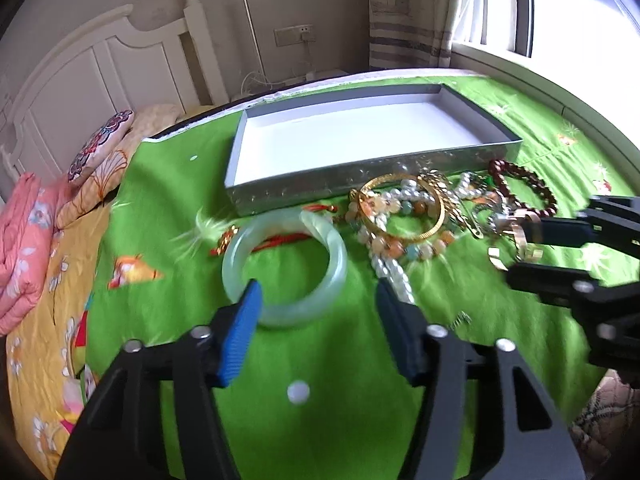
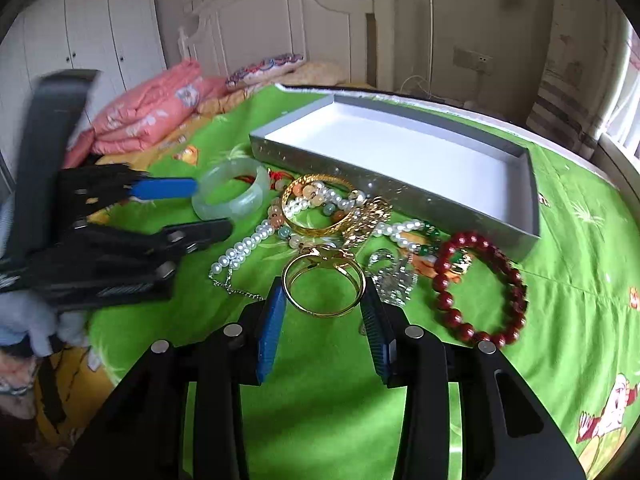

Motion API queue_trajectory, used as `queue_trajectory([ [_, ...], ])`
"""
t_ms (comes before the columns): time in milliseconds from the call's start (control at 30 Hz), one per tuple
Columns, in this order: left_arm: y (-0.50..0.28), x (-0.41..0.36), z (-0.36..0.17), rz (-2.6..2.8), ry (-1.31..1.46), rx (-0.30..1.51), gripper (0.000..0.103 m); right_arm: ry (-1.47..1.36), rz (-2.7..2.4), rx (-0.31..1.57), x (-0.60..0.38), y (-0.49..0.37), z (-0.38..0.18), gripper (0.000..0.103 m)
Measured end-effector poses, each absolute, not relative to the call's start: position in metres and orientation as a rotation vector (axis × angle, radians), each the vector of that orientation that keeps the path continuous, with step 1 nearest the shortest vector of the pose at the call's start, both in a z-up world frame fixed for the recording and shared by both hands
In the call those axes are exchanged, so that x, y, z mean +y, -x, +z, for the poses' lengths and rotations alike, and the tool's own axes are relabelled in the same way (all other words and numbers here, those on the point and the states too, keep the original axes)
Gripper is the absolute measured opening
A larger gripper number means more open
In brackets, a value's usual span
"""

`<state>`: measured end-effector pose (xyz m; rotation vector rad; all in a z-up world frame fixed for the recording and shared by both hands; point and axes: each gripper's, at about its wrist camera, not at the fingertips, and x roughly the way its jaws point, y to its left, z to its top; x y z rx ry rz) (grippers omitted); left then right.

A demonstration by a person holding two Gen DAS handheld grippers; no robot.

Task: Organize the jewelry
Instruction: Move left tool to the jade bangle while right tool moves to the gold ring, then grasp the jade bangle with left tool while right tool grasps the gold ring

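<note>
A grey box with a white inside lies open on the green cloth. In front of it is a jewelry pile: a pale jade bangle, a gold bangle, pearl strands, a red bead bracelet and a gold ring bangle. My left gripper is open, its jaws at the jade bangle's near rim. My right gripper is open, its jaws on either side of the gold ring bangle.
The green cloth covers a bed with a yellow sheet. A pink quilt and pillows lie at the head, by the white headboard. A window is on the right.
</note>
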<state>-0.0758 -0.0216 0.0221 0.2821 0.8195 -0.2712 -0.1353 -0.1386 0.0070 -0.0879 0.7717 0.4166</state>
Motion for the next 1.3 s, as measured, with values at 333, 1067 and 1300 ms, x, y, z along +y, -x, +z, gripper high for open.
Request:
queue_trajectory([
  [333, 0.043, -0.031, 0.011, -0.36, -0.3, 0.899, 0.034, 0.031, 0.421, 0.75, -0.16, 0.141, 0.014, 0.039],
  [1067, 0.082, 0.042, 0.034, -0.671, 0.468, 0.819, 0.012, -0.067, 0.438, 0.711, -0.177, 0.143, 0.021, 0.039],
  [1300, 0.075, 0.037, 0.043, -0.697, 0.525, 0.772, 0.012, -0.069, 0.418, 0.698, -0.182, 0.137, 0.026, 0.039],
])
